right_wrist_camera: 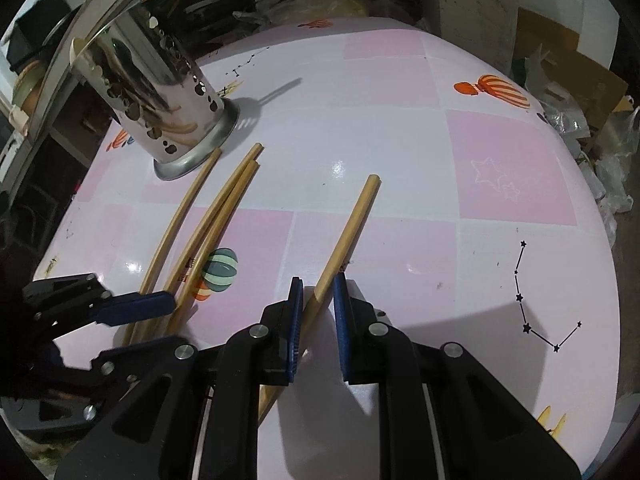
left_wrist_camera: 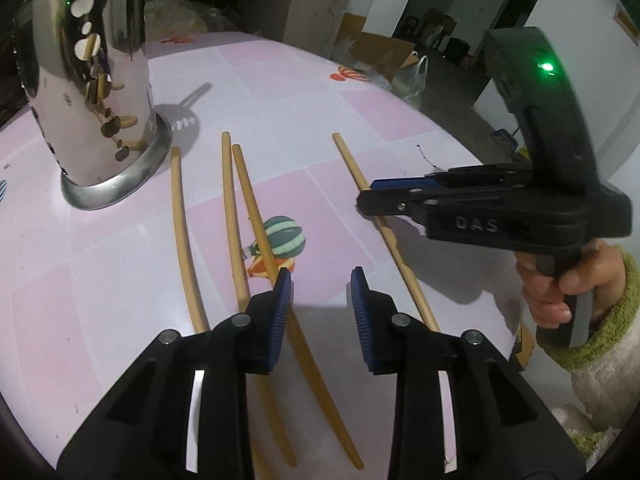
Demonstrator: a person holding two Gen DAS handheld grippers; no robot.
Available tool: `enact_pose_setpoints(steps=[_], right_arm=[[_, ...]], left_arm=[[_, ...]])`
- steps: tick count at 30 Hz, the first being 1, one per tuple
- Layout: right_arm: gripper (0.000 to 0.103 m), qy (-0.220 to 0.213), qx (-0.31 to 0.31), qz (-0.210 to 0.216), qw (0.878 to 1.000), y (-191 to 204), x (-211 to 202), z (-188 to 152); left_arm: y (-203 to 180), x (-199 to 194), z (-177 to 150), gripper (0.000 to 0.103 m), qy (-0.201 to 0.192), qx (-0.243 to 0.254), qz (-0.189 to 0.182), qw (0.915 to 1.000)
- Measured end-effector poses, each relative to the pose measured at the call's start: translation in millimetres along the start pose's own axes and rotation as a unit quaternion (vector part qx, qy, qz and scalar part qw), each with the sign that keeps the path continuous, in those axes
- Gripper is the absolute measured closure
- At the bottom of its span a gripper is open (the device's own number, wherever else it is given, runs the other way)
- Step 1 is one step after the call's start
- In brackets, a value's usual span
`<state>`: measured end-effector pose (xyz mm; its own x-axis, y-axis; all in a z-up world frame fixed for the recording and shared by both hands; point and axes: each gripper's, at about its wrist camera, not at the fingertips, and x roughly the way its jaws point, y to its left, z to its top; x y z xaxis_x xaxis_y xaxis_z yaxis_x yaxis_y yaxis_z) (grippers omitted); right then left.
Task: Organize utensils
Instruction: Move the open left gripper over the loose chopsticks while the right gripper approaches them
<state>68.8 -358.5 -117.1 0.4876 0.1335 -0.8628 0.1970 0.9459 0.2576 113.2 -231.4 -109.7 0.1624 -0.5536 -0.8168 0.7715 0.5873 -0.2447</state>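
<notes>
Left gripper (left_wrist_camera: 320, 292): released; its blue pads stand apart over the pink cloth with nothing between them, the nearest chopstick running just beside the left pad.
Right gripper (right_wrist_camera: 318, 300): narrowed around a lone chopstick (right_wrist_camera: 348, 232), which passes between the pads. From the right wrist view the left pad seems to touch it and the right one may not, so I cannot tell whether it is truly clenched.
Chopsticks on the table: three (left_wrist_camera: 240, 216) lie close together at 11 o'clock from the left gripper, pointing toward the steel holder (left_wrist_camera: 104, 92) at 10 o'clock; the lone one lies well apart at 2 o'clock.
Holder: upright, perforated, already carrying a few sticks.
Table (right_wrist_camera: 400, 128): glossy pink-and-white check cloth with balloon and star prints.
Risk: a thin round stick gripped low may pivot or slip on lifting, since the pads catch it off-centre.
Risk: the left gripper closing here could nudge the trio and roll them on the slick cloth.
Risk: a careless swing could tip the tall holder.
Writing: "DAS" moulded on the right gripper's body, seen from the left wrist.
</notes>
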Motion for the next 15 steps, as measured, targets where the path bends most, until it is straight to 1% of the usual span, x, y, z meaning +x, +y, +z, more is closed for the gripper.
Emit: enact_pose_setpoints(steps=[8, 15], right_arm=[[0.088, -0.003, 0.001, 0.008, 1.0, -2, 1, -1], [0.088, -0.003, 0.003, 0.012, 1.0, -4, 0, -1]], left_arm=[[3, 12, 7, 0.075, 0.011, -0.002, 0.011, 0.9999], [4, -1, 7, 0.075, -0.002, 0.001, 0.018, 0.9998]])
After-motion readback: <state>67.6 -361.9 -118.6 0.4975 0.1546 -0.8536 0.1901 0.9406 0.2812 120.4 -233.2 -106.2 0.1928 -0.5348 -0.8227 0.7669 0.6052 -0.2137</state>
